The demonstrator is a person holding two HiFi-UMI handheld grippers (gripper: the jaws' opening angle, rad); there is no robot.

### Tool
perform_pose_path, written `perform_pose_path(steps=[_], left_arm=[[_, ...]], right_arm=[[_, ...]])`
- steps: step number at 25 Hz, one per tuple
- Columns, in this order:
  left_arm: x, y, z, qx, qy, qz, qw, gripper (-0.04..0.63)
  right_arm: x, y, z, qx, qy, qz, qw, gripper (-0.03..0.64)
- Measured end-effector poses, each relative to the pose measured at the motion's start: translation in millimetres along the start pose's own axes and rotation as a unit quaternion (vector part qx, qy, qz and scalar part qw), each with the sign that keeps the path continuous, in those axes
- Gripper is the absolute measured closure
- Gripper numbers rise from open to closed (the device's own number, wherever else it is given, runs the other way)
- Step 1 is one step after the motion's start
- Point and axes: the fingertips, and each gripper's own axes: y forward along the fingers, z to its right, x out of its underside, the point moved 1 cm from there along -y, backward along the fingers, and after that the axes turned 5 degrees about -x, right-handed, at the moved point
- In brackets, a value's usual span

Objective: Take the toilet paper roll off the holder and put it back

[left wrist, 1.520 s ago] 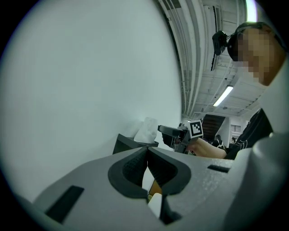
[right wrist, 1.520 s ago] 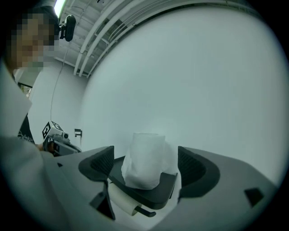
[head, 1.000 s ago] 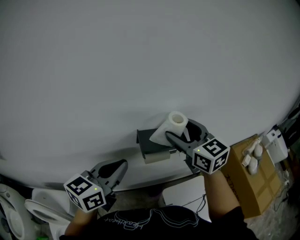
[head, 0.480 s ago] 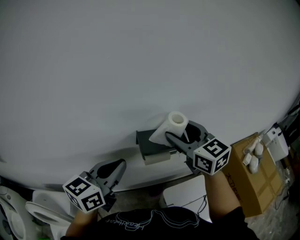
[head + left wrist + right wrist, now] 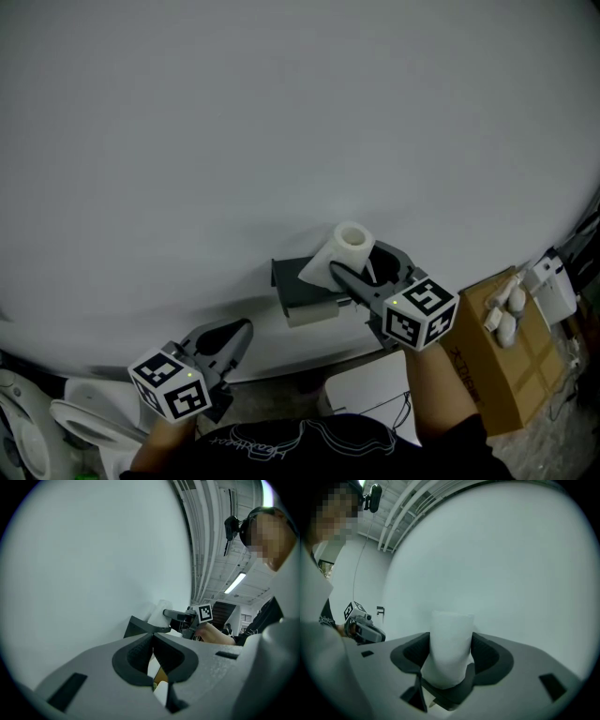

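Pale grey wall fills nearly all of what we see from the head view, and it looks as it did a second ago. Below it, at the right edge, a brown cardboard box stands with a few small white things lying on top. At the lower left corner part of a white toilet shows. We see no change in either since the earlier frames.

On the wall sits the dark grey holder, in the same place as before. The right hand-held gripper reaches up to its right end. Its marker cube has drifted a touch to the left since a second ago, and otherwise it keeps its pose.

In the right gripper view its two dark pads press on the sides of the toilet paper roll, which fills the gap between them. The roll stands tilted at the holder's right end with its open core facing up and a loose sheet hanging toward the holder. It has not moved, and we cannot tell whether it rests on the holder's bar or is free of it.

The left hand-held gripper hangs low and well apart from the holder. Its jaws are together with nothing between them, unchanged.
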Motion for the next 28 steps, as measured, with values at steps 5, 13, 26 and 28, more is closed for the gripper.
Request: perform_pose_path(steps=[5,13,26,28], left_arm=[[2,0,4,0.003,-0.003,0.000,1.0000,0.589],[4,0,26,0.009,0.002,0.002,1.0000,0.591],[10,12,88,0.020,0.013,-0.002,0.9997,0.589],[13,13,96,0.020,0.013,-0.005,0.9997,0.589]], right_arm=[[-11,-9,-5,0.002,-0.008,0.012,1.000,0.344],[-29,-46,-12,0.009,-0.018,0.035,0.999,0.342],[-24,-132,-18,0.021,0.007,0.060,0.998,0.344],[-19,-144,-20,0.022,0.012,0.061,0.998,0.344]])
